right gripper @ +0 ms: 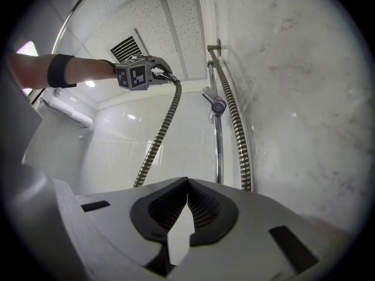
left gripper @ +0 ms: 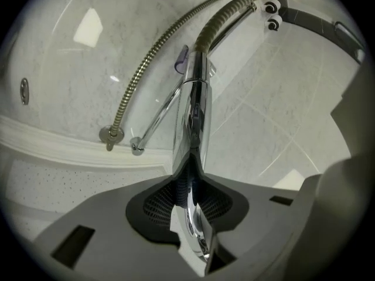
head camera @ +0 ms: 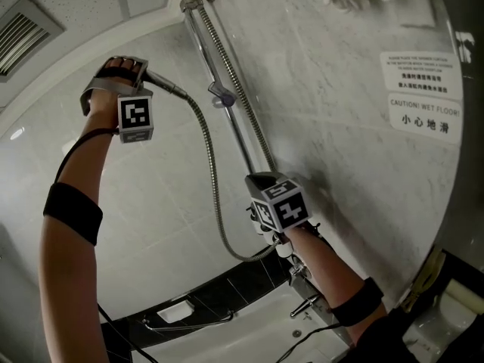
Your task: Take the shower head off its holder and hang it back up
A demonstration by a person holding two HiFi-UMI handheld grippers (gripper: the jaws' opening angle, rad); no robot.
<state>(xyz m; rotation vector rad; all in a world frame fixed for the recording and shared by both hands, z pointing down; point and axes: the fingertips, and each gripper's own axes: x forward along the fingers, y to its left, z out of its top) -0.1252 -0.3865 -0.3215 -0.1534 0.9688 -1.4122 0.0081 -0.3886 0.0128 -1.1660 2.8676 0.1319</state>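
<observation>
Up and left of the rail, we've got the shower head (left gripper: 192, 116) clamped by its chrome handle in our left gripper (left gripper: 190, 201), well clear of the empty holder (head camera: 223, 95), so the lift-off looks done. Its hose (head camera: 212, 180) loops down beside the rail (head camera: 243, 138). Our right gripper (right gripper: 186, 199) sits closed on nothing nearby. Hanging it back up is what's left.
</observation>
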